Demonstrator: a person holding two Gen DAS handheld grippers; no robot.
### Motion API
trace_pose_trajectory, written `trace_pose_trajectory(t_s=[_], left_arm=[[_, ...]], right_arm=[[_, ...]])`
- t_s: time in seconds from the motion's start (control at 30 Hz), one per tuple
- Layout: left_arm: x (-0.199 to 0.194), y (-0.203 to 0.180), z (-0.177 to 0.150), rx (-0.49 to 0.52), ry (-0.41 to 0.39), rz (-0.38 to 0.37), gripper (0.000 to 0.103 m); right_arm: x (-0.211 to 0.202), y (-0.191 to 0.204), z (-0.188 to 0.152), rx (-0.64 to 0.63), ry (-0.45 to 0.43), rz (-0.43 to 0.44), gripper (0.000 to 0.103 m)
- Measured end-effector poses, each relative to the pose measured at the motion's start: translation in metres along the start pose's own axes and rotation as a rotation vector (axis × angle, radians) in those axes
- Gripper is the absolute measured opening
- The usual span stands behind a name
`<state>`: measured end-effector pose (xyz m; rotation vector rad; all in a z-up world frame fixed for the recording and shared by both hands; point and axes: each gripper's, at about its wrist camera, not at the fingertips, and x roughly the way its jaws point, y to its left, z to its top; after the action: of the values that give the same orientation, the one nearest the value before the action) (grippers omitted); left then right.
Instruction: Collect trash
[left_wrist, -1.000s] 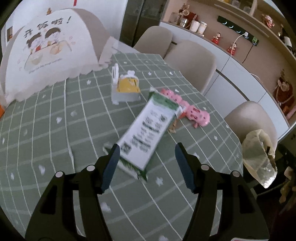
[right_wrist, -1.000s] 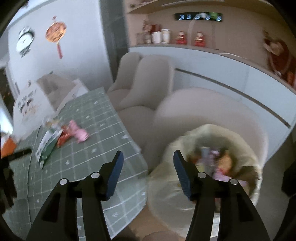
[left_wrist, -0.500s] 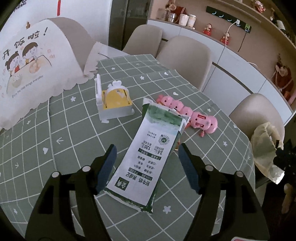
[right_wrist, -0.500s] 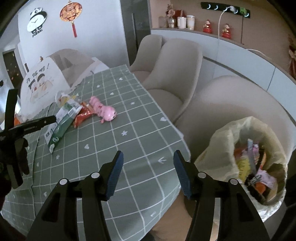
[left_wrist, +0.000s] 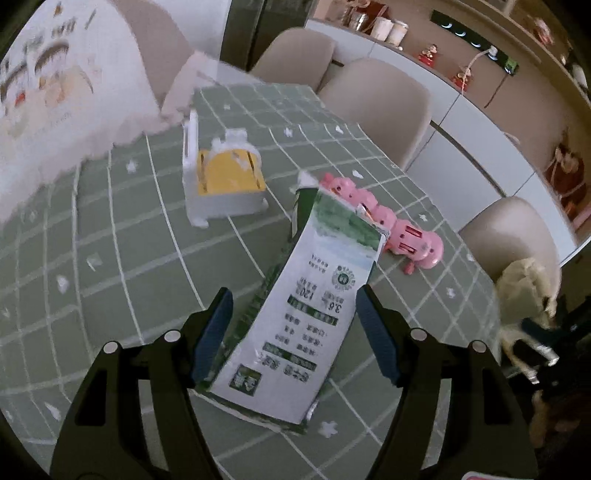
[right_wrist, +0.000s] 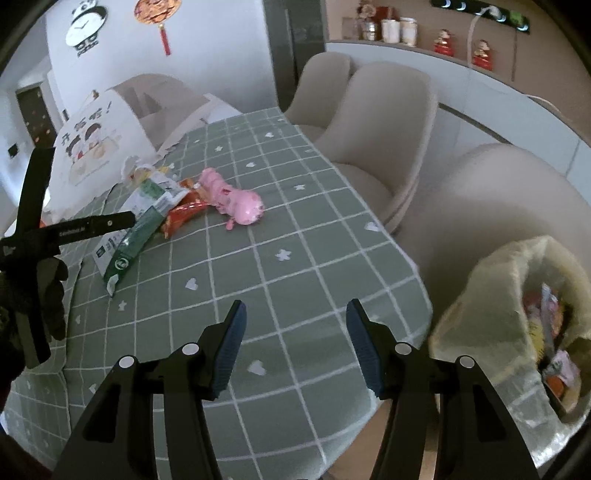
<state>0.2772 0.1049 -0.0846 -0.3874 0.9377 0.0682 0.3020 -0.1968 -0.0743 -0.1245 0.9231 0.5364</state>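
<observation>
Left wrist view: mounted behind the left gripper (left_wrist: 293, 334), angled steeply down along its two fingers, close over the green checked tablecloth surface (left_wrist: 122, 258), with the flat white-and-green printed pouch (left_wrist: 314, 306) filling the near centre. Right wrist view: mounted behind the right gripper (right_wrist: 294, 341), likewise tilted down, set farther back near the surface's edge. Shared by both: the same pouch (right_wrist: 136, 221), the pink plastic pig toy (left_wrist: 402, 236) (right_wrist: 236, 199), the translucent yellowish trash bag (left_wrist: 524, 291) (right_wrist: 509, 325), and the beige chairs (right_wrist: 384, 122).
</observation>
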Motion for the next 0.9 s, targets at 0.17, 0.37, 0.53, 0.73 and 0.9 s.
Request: trace_pose_trajectory(t_s=[0.17, 0.37, 0.53, 0.73, 0.9], left_arm=[[0.0, -0.017, -0.03, 0.03, 0.099, -0.071, 0.054], [-0.017, -0.023, -0.059, -0.015, 0.12, -0.183, 0.052], [-0.063, 0.005, -0.063, -0.084, 0.024, -0.124, 0.062], [-0.12, 0.057, -0.064, -0.182, -0.125, 0.053, 0.064], [-0.141, 0.085, -0.07, -0.266, -0.166, 0.114, 0.065]], right_arm=[[0.011, 0.012, 0.006, -0.017, 0.003, 0.037, 0.053], [0.017, 0.019, 0.014, -0.007, 0.002, 0.076, 0.053], [0.027, 0.051, 0.019, 0.013, 0.007, 0.227, 0.053], [0.044, 0.112, 0.025, 0.054, 0.039, 0.309, 0.053], [0.059, 0.161, 0.031, -0.01, 0.066, 0.252, 0.054]])
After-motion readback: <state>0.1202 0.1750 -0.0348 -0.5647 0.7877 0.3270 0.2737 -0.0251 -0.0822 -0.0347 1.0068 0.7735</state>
